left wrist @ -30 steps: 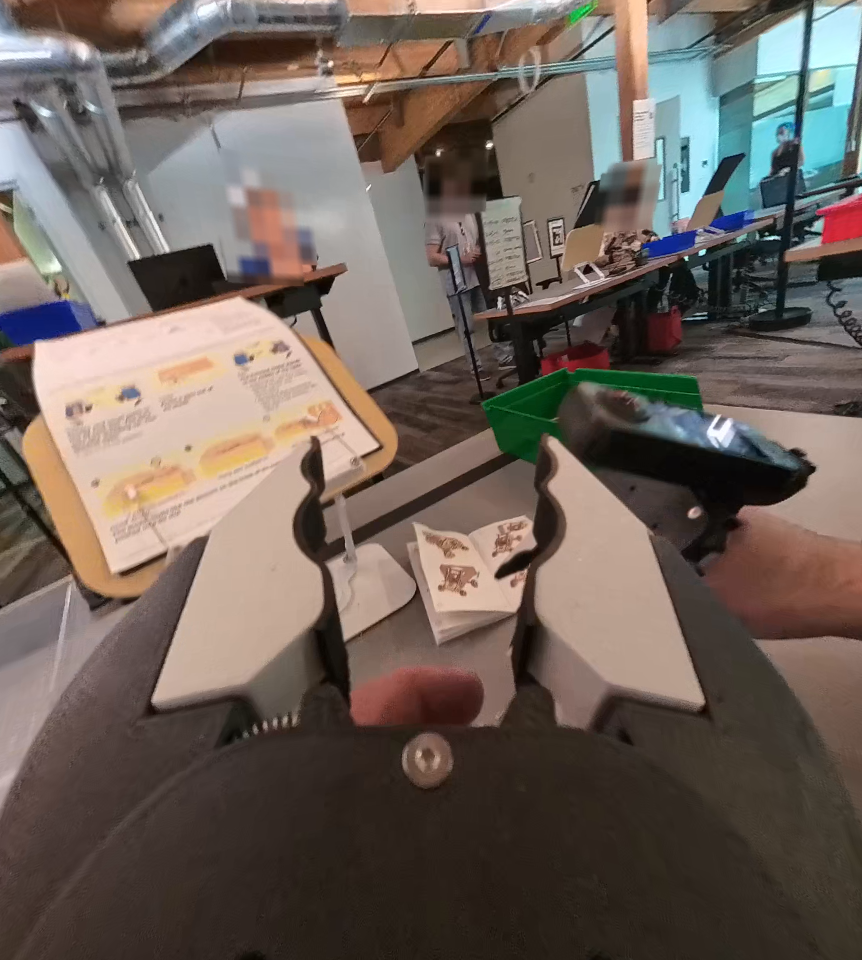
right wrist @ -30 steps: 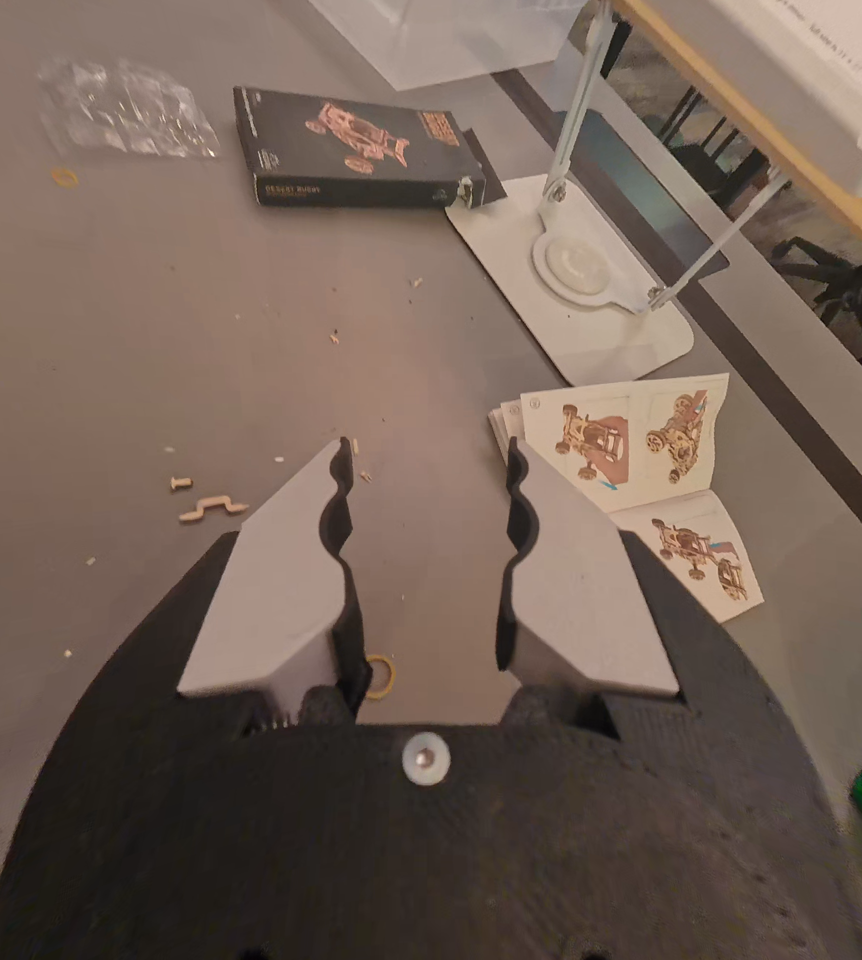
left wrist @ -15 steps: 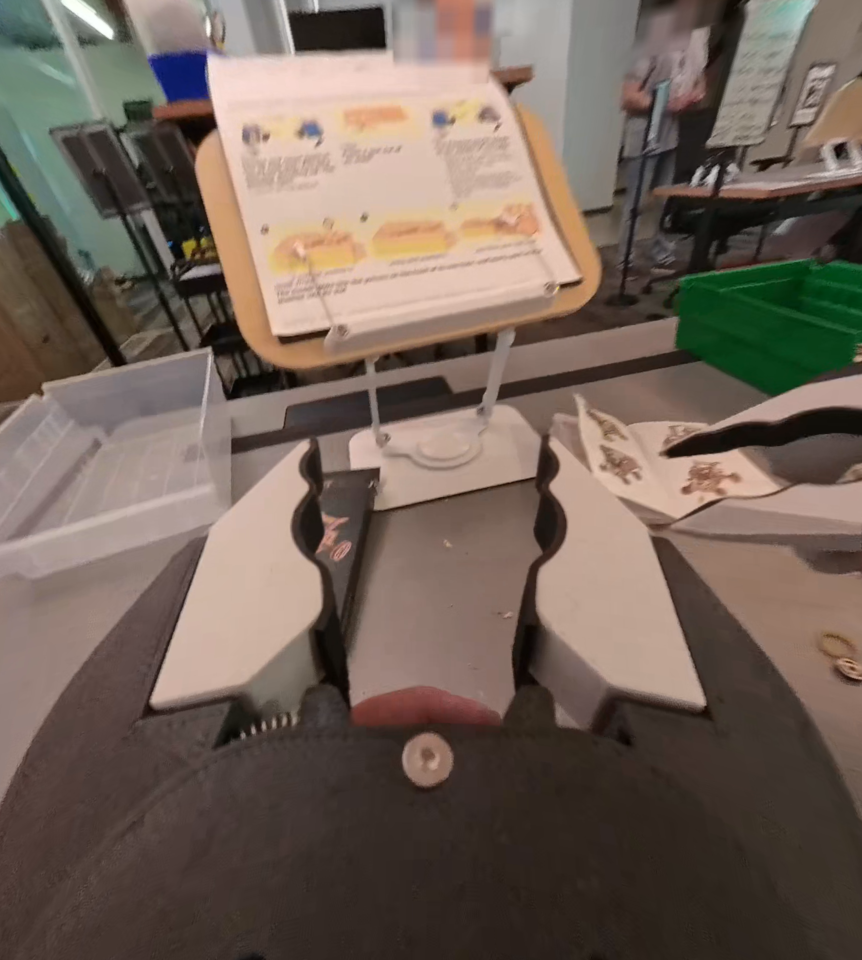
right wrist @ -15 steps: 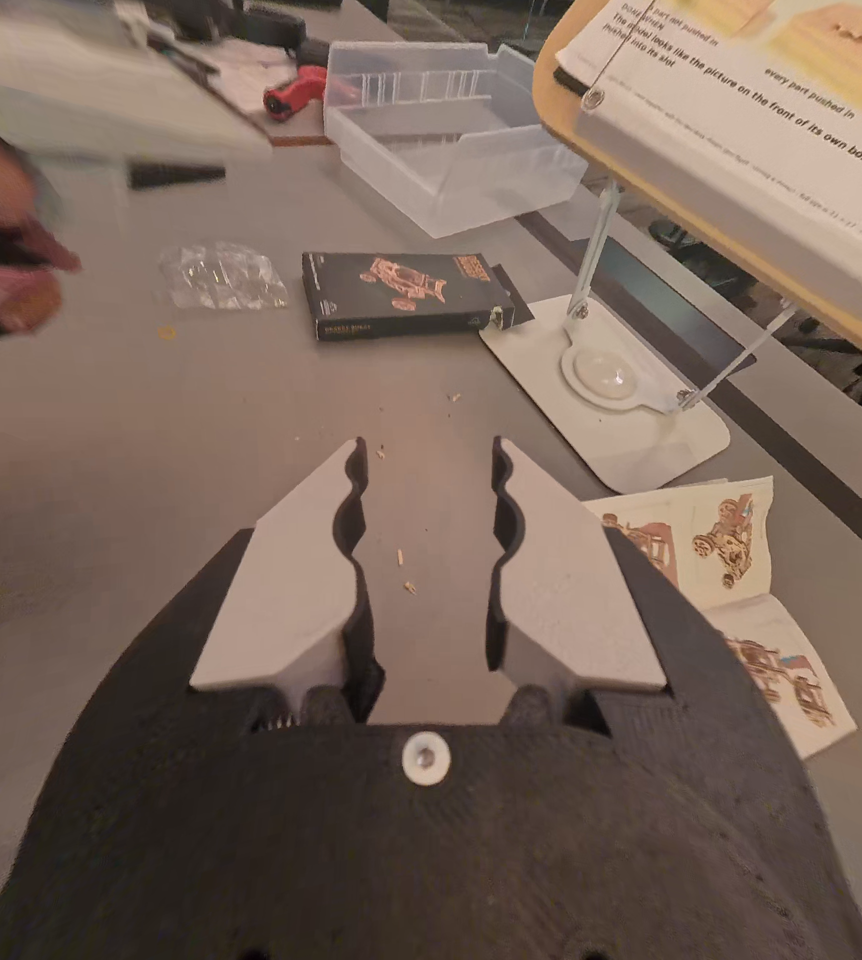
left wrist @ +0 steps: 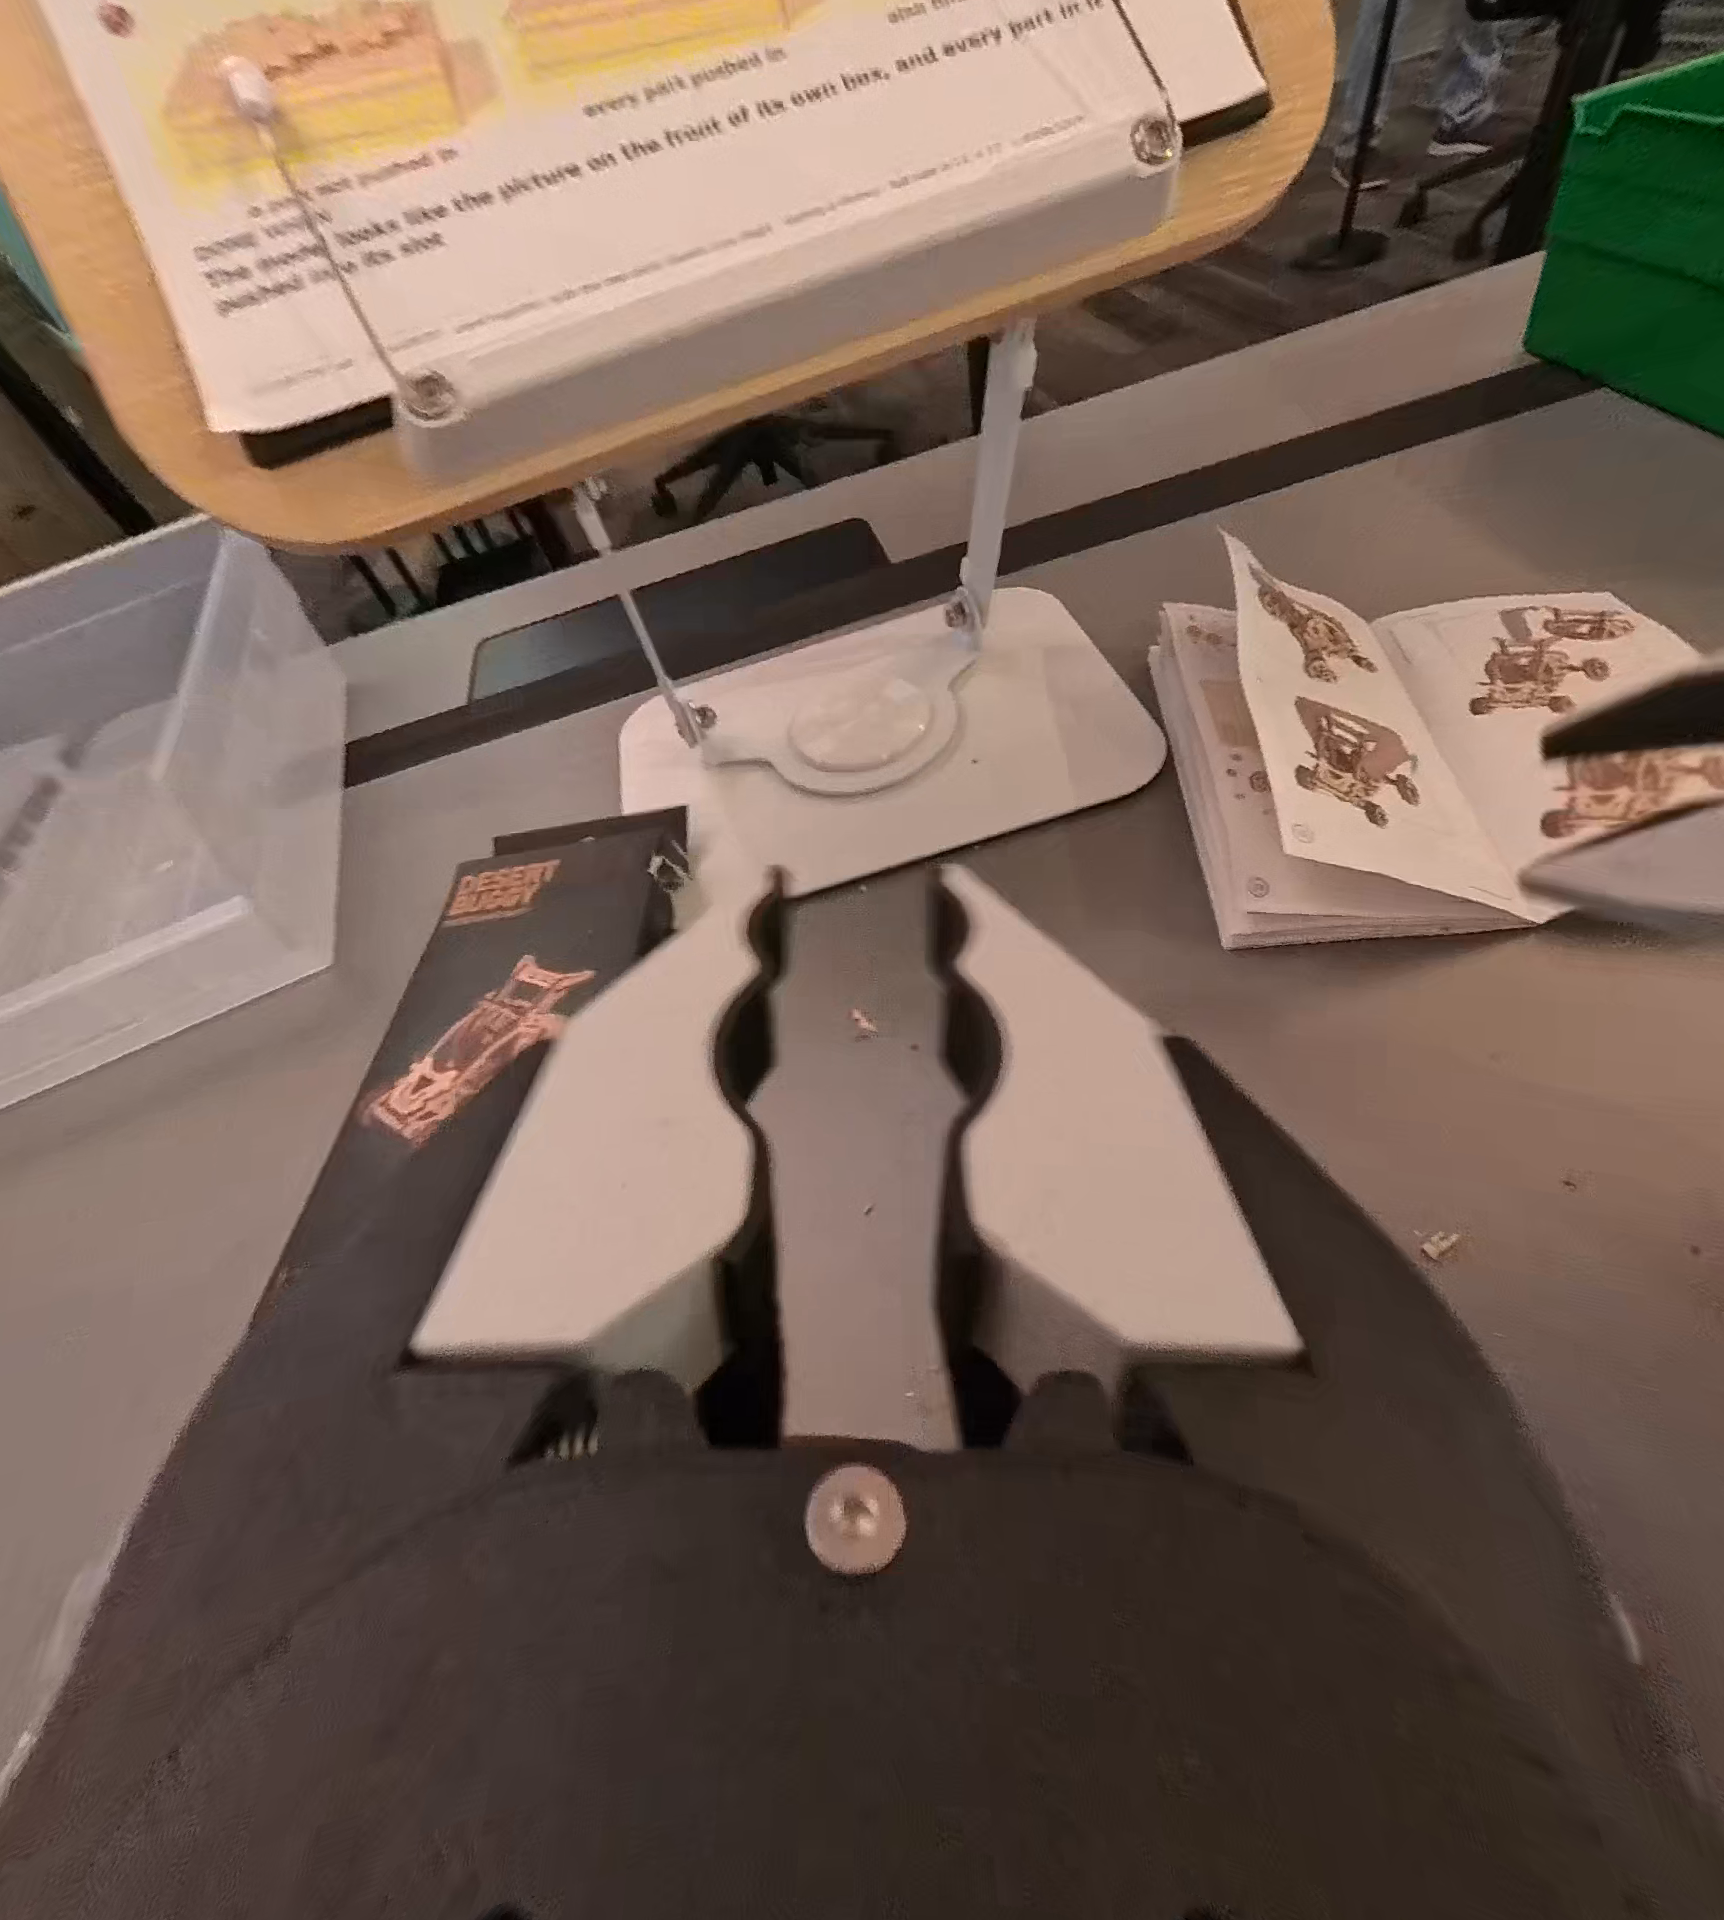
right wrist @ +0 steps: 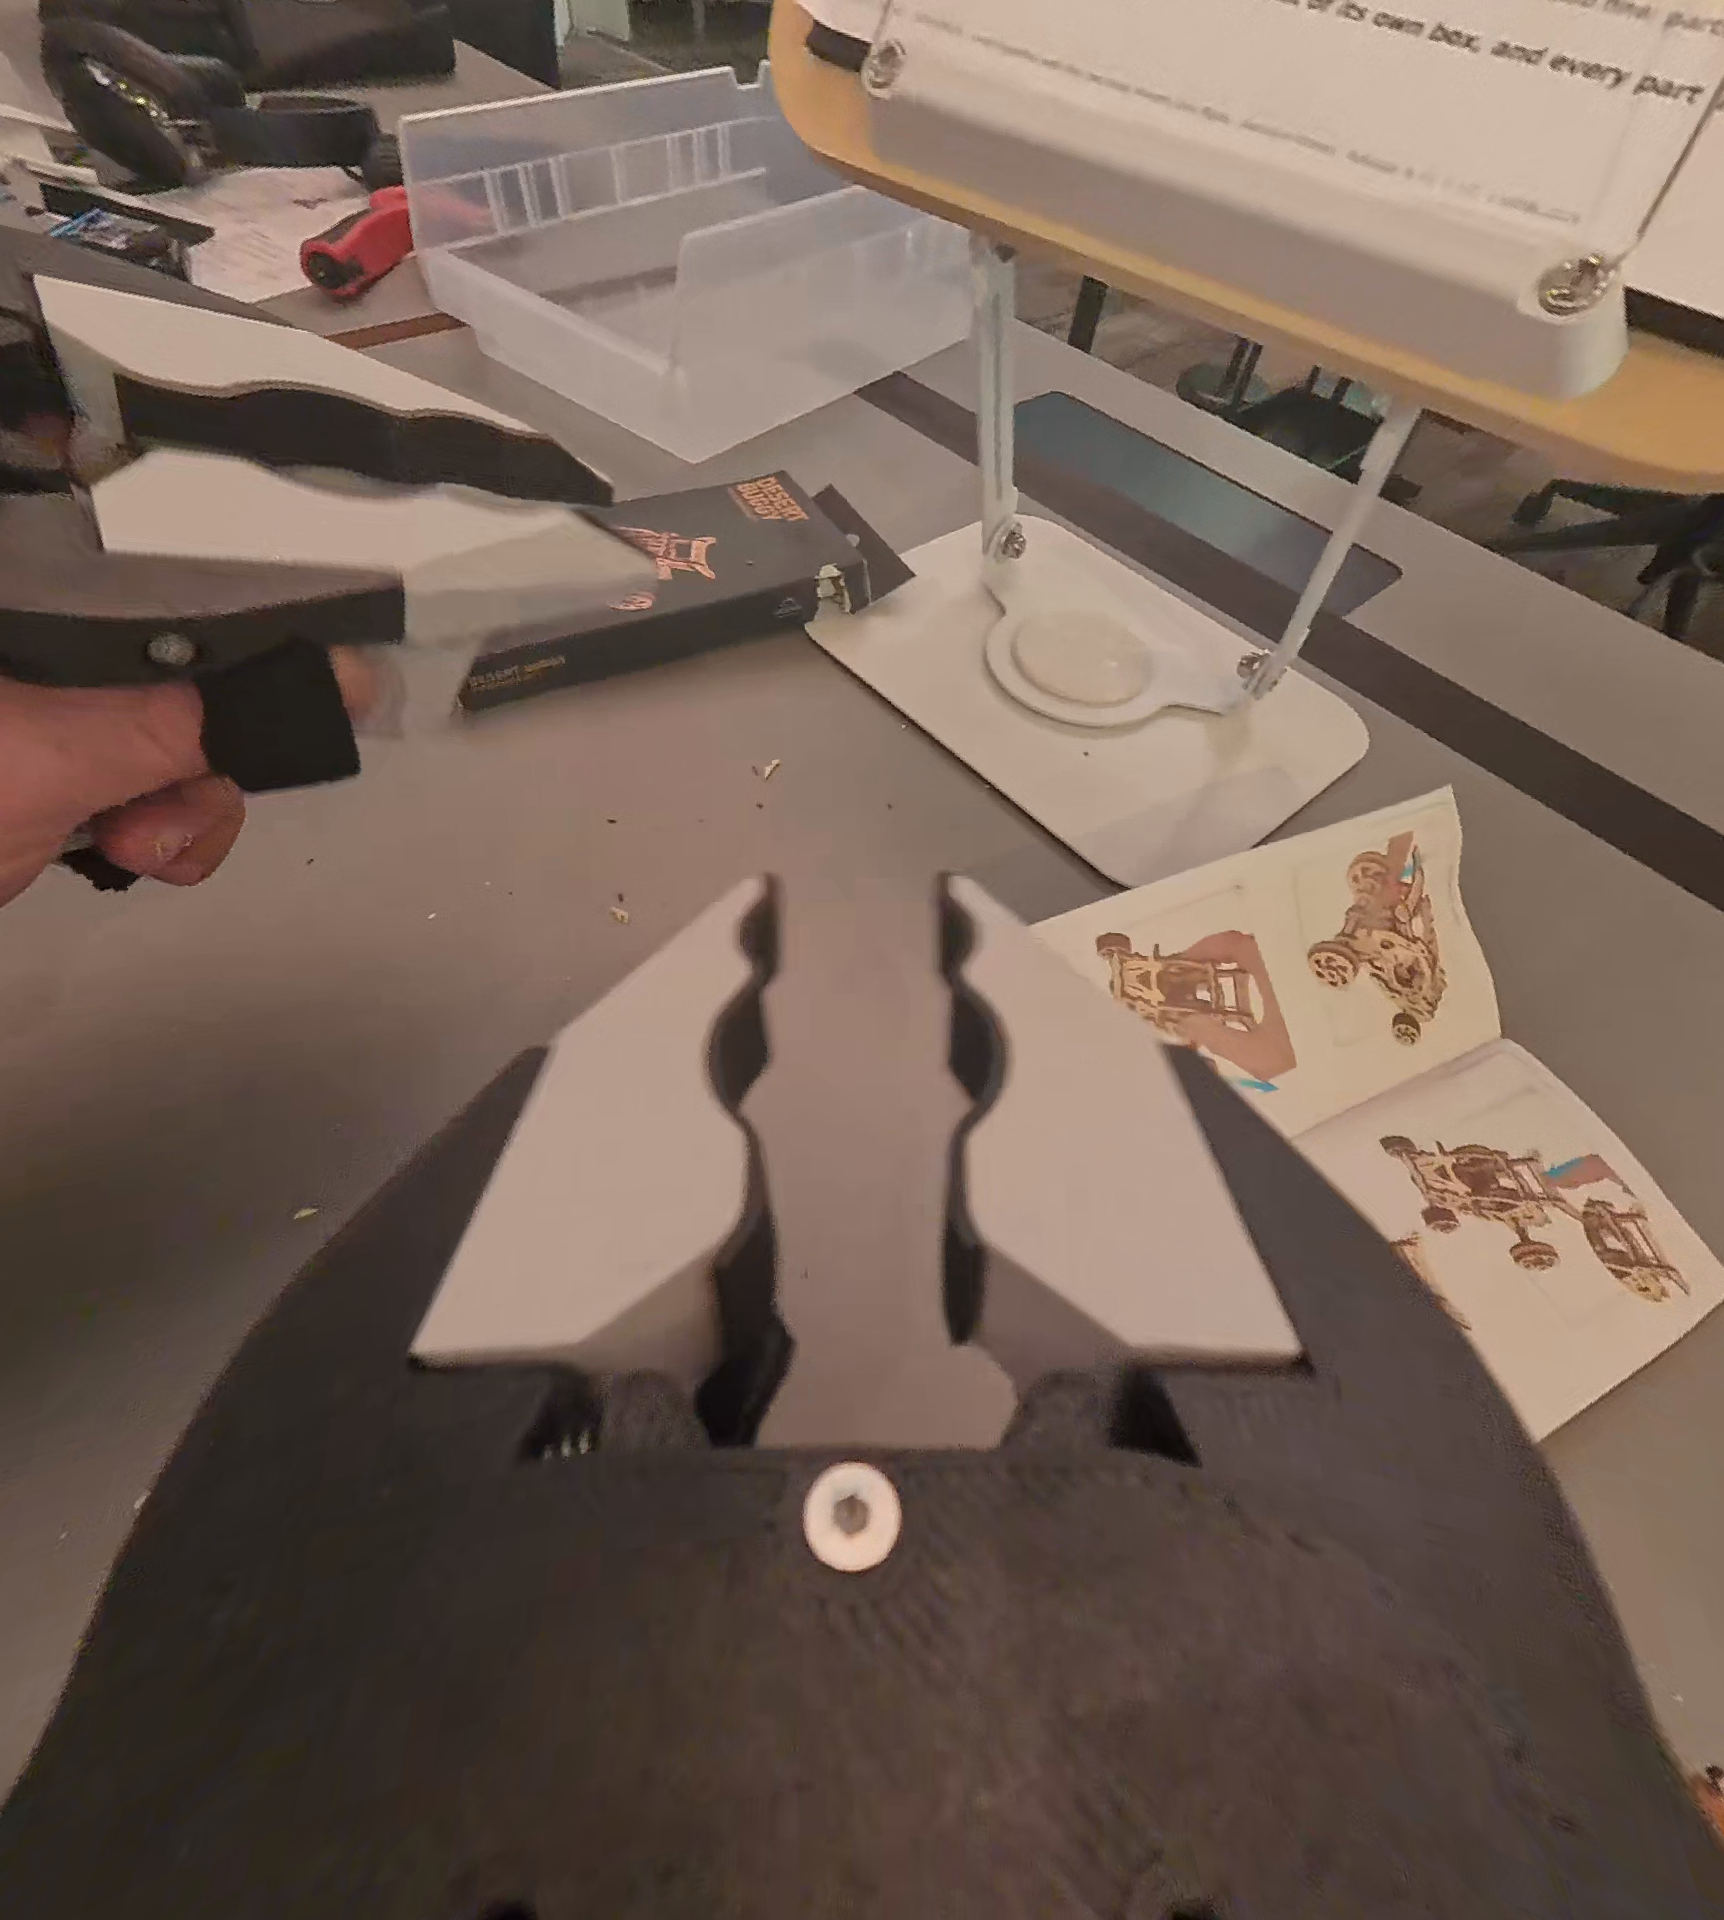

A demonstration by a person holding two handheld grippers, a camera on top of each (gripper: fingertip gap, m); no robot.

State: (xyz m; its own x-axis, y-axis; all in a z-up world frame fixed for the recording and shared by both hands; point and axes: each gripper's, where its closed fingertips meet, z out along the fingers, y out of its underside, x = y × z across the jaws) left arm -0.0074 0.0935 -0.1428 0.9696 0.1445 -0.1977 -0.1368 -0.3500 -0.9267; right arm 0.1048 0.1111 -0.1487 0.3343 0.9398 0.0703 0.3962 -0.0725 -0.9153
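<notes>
My left gripper (left wrist: 858,883) is open with a narrow gap and holds nothing. It hovers low over the grey table, and its left finger overlaps a black box with a buggy picture (left wrist: 484,1018). My right gripper (right wrist: 858,894) is open with a similar narrow gap and is empty, above bare table just left of an open booklet with buggy drawings (right wrist: 1357,1039). The left gripper (right wrist: 619,520) shows from the side in the right wrist view, over the box (right wrist: 733,582), held by a hand (right wrist: 27,790). The right gripper's fingers (left wrist: 1668,873) show in front of the booklet (left wrist: 1357,748).
A white stand base (left wrist: 1045,748) carries a wooden board with an instruction sheet (left wrist: 629,208) that overhangs the table. A clear plastic bin (left wrist: 58,810) sits at the left and a green bin (left wrist: 1689,239) at the back right. A red tool (right wrist: 359,239) lies beyond. Small wood crumbs dot the table.
The left gripper swung from facing the room down to the table beside the black box, and its jaws narrowed. The right gripper tilted up toward the stand, and its jaws narrowed too.
</notes>
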